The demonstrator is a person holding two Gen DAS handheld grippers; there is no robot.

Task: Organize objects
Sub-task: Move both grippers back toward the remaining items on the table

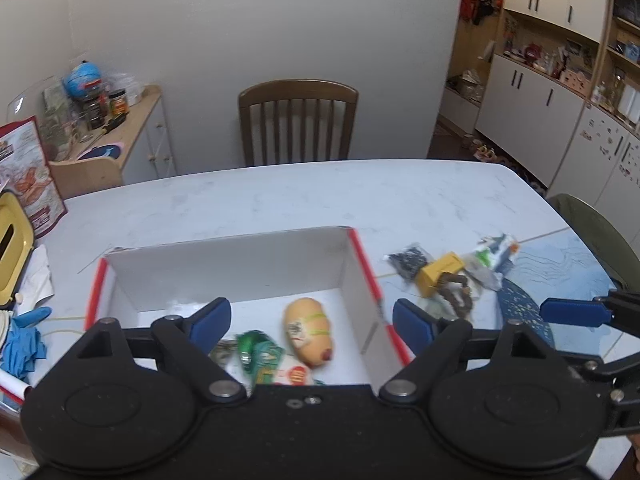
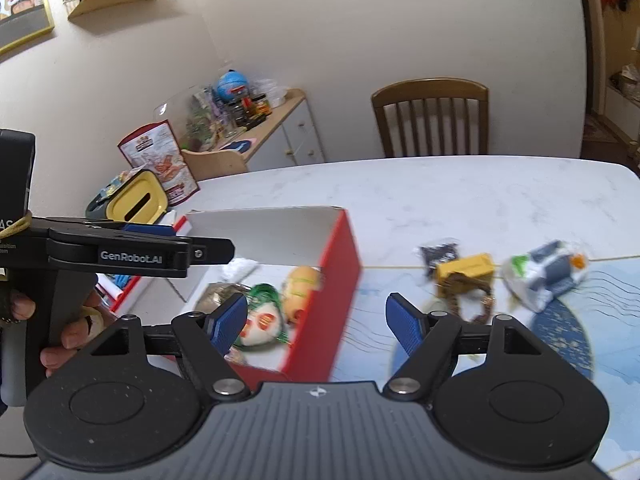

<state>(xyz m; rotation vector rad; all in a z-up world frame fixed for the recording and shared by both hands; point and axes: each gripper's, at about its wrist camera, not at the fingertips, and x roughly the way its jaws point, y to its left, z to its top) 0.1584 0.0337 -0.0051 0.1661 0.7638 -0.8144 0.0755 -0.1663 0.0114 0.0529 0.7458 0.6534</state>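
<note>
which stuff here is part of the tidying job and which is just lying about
Part of the job:
- red box
- yellow box
- black packet
- white packet
- brown ring

Lying about:
- blue gloves
- yellow-lidded bin
- red leaflet
- chair

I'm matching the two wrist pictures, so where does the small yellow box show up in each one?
Left wrist: yellow box right of centre, on the table beyond the red box's right wall.
Right wrist: yellow box right of centre, mid-height.
Shared landmark: the wooden chair.
</note>
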